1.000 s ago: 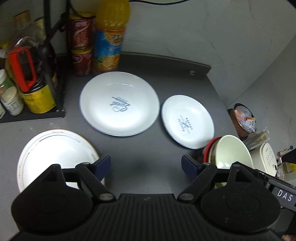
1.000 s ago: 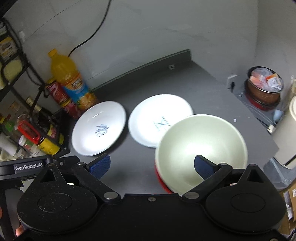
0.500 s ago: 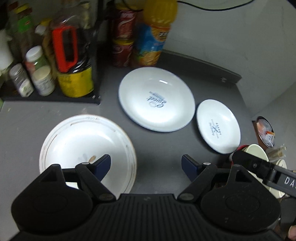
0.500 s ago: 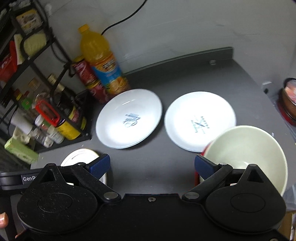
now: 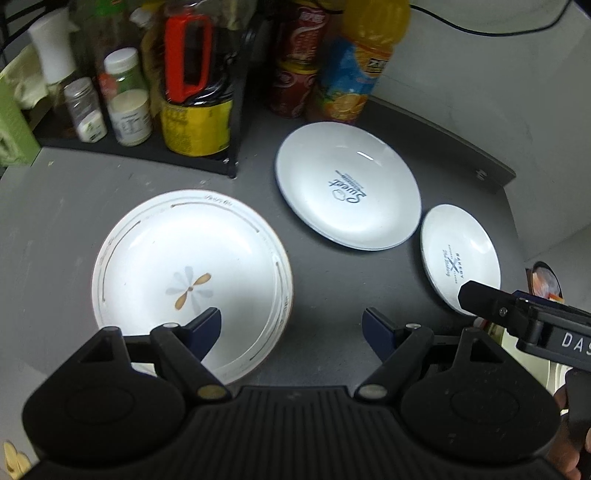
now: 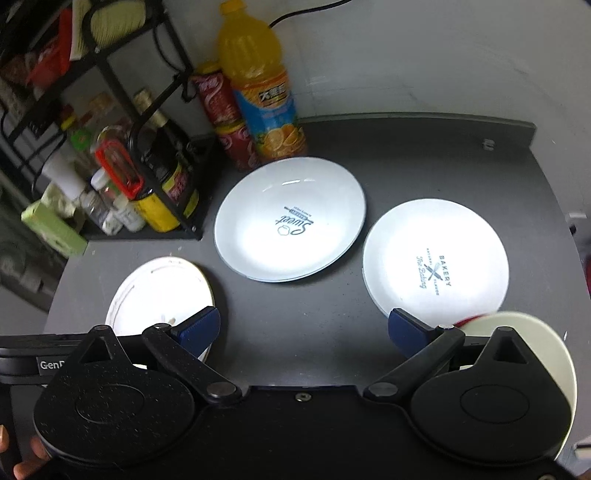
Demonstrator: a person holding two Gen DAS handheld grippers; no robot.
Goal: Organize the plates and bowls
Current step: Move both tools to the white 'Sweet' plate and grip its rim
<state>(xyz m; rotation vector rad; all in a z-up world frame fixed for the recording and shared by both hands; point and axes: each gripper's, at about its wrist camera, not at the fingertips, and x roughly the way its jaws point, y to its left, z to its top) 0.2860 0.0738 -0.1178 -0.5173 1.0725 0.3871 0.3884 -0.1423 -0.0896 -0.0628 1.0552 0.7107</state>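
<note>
A dark grey counter (image 6: 314, 325) with a low raised lip along its back edge meets a pale, faintly marbled wall (image 6: 424, 55), down which a black cable (image 6: 306, 11) runs. At the left a black metal rack (image 6: 122, 85) stands on the counter, crowded with jars, bottles and a yellow tin (image 5: 195, 125), and just beside it near the wall stand a tall orange drink bottle (image 6: 258, 85) and stacked red cans (image 6: 225, 118). Bright light from above glares off the surfaces, while the counter's left end looks lighter grey and a green box (image 6: 51, 229) sits at the rack's outer side.
</note>
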